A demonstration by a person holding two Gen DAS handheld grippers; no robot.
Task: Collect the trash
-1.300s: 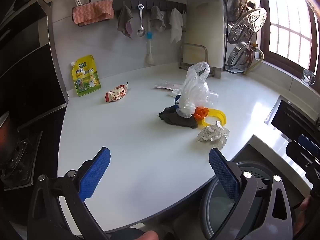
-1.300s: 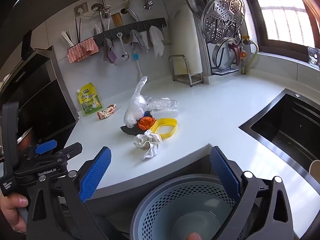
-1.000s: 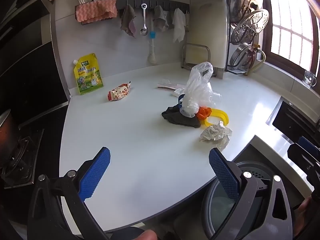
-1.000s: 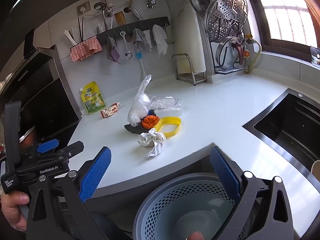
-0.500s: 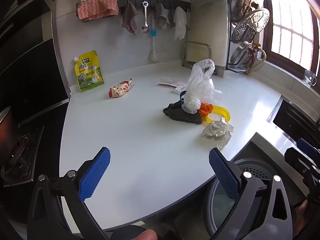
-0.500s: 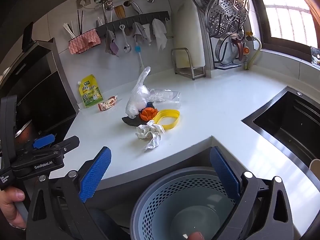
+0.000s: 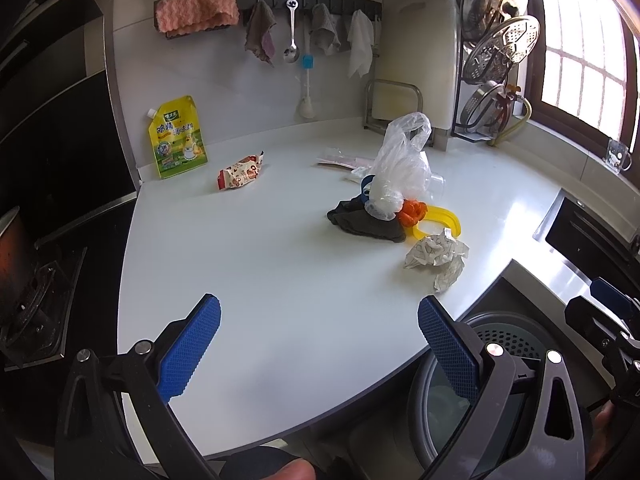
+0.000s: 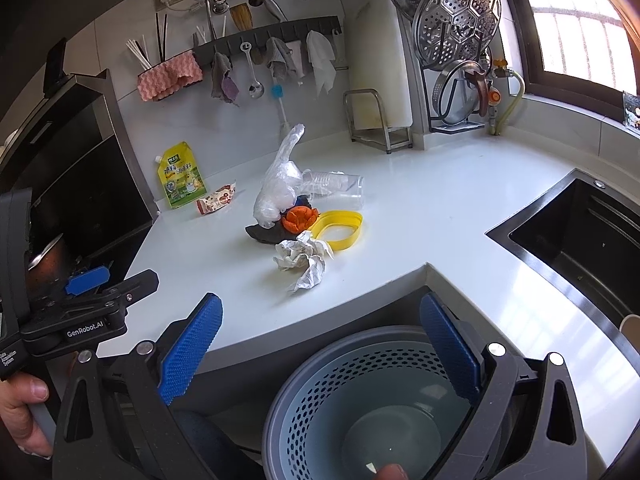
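Observation:
Trash lies in a pile on the white counter (image 7: 260, 280): a clear plastic bag (image 7: 400, 164), a dark cloth (image 7: 364, 222), orange peel (image 7: 412, 210), a yellow plastic ring (image 7: 444, 224) and crumpled paper (image 7: 438, 254). A snack wrapper (image 7: 240, 174) lies apart at the back left. A clear cup (image 8: 340, 186) lies behind the pile. A grey perforated bin (image 8: 368, 396) stands below the counter edge. My left gripper (image 7: 318, 344) is open and empty over the counter's near edge. My right gripper (image 8: 318, 344) is open and empty above the bin.
A yellow pouch (image 7: 178, 142) leans on the back wall. Cloths and utensils hang on a rail (image 7: 304, 0). A rack with pot lids (image 8: 460, 40) stands at the back right. A dark sink (image 8: 580, 232) is on the right, a stove (image 7: 32, 280) on the left.
Both grippers have shifted slightly; the pile sits a little farther right and lower in the left wrist view. Both stay open and empty. Nothing on the counter has moved.

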